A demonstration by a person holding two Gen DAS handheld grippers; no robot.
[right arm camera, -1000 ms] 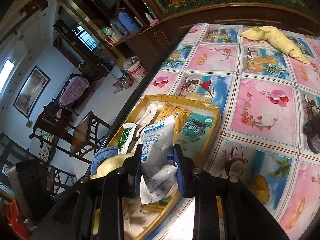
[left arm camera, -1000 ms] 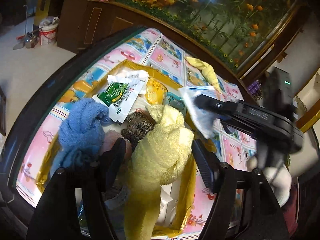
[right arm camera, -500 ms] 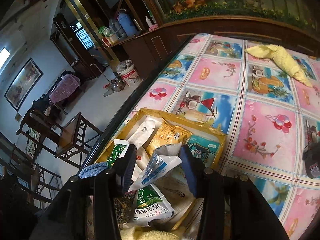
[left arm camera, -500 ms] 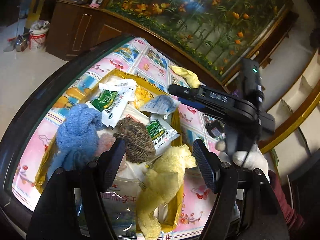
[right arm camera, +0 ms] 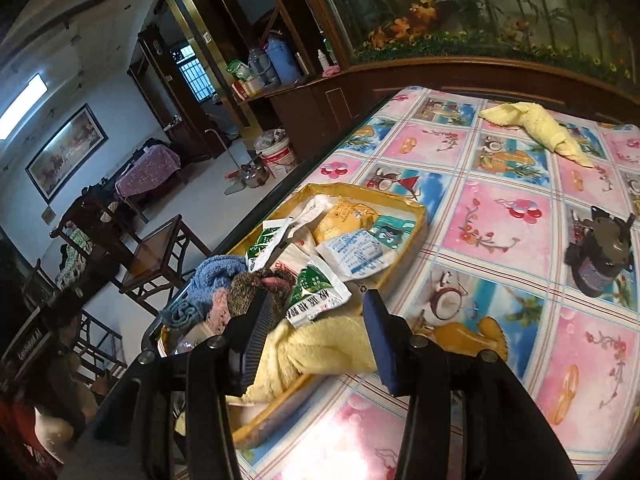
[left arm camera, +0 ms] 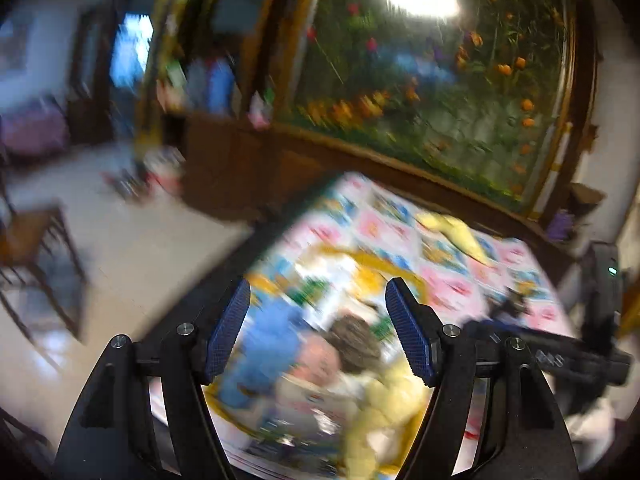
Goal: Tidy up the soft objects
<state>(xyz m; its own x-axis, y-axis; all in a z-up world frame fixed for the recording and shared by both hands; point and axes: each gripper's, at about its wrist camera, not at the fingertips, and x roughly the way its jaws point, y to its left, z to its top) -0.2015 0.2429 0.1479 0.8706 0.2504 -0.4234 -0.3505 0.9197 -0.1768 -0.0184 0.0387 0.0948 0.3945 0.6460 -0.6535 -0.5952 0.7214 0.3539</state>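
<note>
A yellow tray (right arm camera: 416, 216) on the table holds several packets, a blue towel (right arm camera: 212, 276), a brown knitted cloth (right arm camera: 252, 292) and a yellow towel (right arm camera: 320, 352) at its near end. My right gripper (right arm camera: 316, 338) is open and empty, just above the yellow towel. My left gripper (left arm camera: 318, 326) is open and empty, raised above the tray; its view is blurred, with the blue towel (left arm camera: 268, 344) and yellow towel (left arm camera: 384, 404) below. A second yellow towel (right arm camera: 536, 128) lies at the table's far side.
The table has a colourful patterned cloth (right arm camera: 500, 216). A small dark device (right arm camera: 600, 256) stands at the right. A painted wooden panel (right arm camera: 480, 12) runs behind the table. Chairs (right arm camera: 160, 256) and a white bucket (right arm camera: 278, 156) stand on the floor to the left.
My right gripper has let go of the white packet, which now lies in the tray, and opened wide. My left gripper has dropped the yellow towel and lifted away, tilting upward.
</note>
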